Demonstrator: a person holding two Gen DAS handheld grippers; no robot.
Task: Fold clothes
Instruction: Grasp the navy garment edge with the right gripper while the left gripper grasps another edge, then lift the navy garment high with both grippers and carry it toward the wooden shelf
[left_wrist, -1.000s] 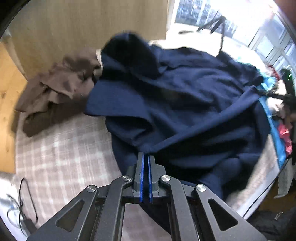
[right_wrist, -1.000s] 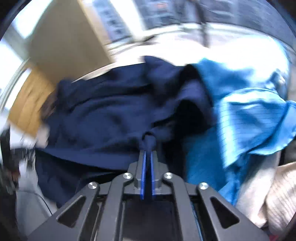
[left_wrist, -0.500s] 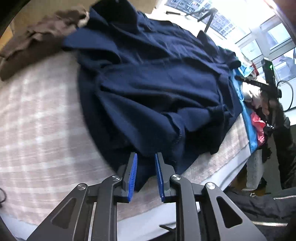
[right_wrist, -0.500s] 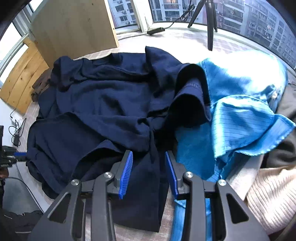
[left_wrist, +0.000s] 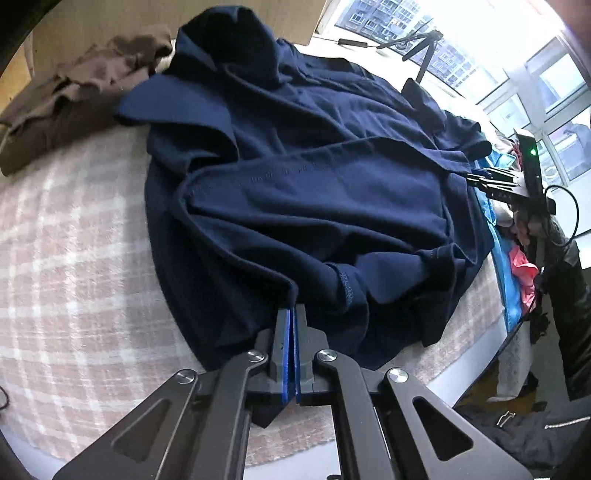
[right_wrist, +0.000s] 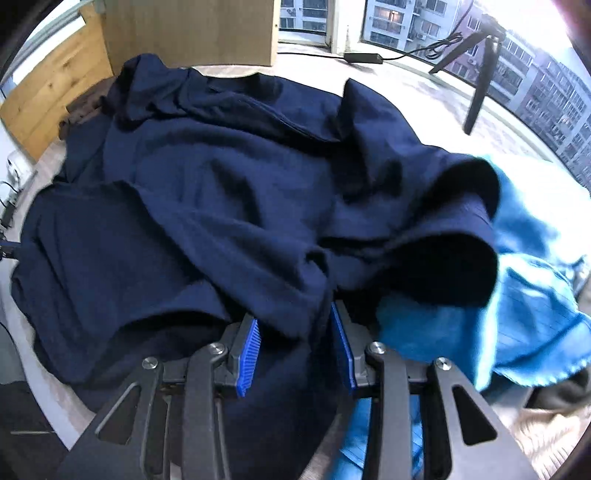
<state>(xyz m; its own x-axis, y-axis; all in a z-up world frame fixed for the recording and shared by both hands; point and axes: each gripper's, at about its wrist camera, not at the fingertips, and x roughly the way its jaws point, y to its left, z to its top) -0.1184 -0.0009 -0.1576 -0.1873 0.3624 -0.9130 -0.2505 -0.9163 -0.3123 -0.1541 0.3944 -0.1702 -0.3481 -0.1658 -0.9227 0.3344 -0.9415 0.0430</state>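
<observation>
A rumpled navy blue garment (left_wrist: 314, 177) lies spread over the checked bed cover (left_wrist: 74, 258); it fills the right wrist view too (right_wrist: 207, 206). My left gripper (left_wrist: 293, 314) is shut on a fold of the navy garment at its near hem. My right gripper (right_wrist: 295, 332) is open, with a bunch of the navy cloth lying between its blue pads (right_wrist: 249, 343). The right gripper also shows at the far right of the left wrist view (left_wrist: 495, 181).
A brown garment (left_wrist: 74, 85) lies bunched at the bed's far left. Bright blue clothing (right_wrist: 517, 295) and a cream knit (right_wrist: 546, 435) lie to the right of the navy one. A tripod (right_wrist: 480, 74) stands by the window. The bed edge (left_wrist: 461, 376) is close on the right.
Both grippers opened half a second ago. The left has since shut on the near hem fold. The right has opened wider and moved in over the cloth.
</observation>
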